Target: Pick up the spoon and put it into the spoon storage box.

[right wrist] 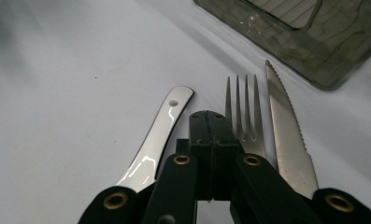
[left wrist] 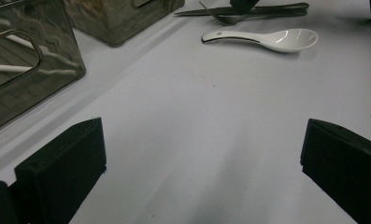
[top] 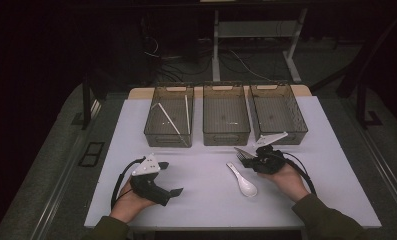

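Note:
A white ceramic spoon (top: pixel 243 182) lies on the white table, right of centre. Just beyond its handle a metal fork (right wrist: pixel 243 112) and a serrated knife (right wrist: pixel 286 130) lie side by side. My right gripper (top: pixel 245 156) rests low over them with its jaws pressed together; in the right gripper view its tips (right wrist: pixel 213 122) sit between the spoon handle (right wrist: pixel 162 135) and the fork, with nothing seen between the pads. My left gripper (top: pixel 170 178) stands at the front left with its jaws wide open (left wrist: pixel 202 158) on bare table. From there the spoon (left wrist: pixel 267 38), fork (left wrist: pixel 225 18) and knife (left wrist: pixel 267 9) show farther off.
Three smoky translucent bins stand in a row at the back: the left bin (top: pixel 168 136) holds two white chopsticks (top: pixel 168 119), then the middle bin (top: pixel 226 135) and the right bin (top: pixel 281 135). The right bin's corner (right wrist: pixel 314 46) is close ahead of the right gripper.

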Tool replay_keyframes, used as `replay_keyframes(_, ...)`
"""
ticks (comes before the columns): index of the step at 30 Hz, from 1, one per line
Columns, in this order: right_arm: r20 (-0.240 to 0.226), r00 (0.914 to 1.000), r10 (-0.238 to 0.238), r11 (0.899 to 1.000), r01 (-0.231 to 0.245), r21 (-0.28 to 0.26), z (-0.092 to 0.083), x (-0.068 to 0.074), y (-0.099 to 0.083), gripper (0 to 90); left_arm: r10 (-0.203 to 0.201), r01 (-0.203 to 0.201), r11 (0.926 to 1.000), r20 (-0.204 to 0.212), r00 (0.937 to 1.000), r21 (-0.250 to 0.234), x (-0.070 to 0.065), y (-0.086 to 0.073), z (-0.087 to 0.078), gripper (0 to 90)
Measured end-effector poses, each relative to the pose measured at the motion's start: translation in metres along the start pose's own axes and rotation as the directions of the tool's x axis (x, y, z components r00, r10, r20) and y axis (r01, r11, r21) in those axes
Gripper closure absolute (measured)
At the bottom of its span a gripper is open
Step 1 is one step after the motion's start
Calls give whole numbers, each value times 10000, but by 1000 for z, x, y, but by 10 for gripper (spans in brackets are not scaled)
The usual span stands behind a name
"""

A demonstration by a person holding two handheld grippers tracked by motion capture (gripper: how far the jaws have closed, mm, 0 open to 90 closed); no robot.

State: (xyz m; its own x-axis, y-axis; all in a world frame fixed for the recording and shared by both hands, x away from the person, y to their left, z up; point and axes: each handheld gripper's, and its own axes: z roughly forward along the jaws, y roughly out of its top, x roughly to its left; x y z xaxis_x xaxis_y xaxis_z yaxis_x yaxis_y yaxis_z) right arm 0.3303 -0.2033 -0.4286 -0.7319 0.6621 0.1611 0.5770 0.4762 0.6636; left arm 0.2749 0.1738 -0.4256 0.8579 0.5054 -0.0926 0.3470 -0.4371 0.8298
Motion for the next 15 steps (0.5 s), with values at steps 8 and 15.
replay_keyframes(8, 315, 9995, 7, 9995, -17, 310, 8, -2, 1, 895, -41, 41, 10000, -104, 9999, 34, 0, 1, 1, 0)
replay_keyframes(15, 326, 9993, -189, 9978, 168, 640, 18, 0, 2, 895, -104, 104, 9999, -159, 9998, -14, 1, 1, 0, 0)
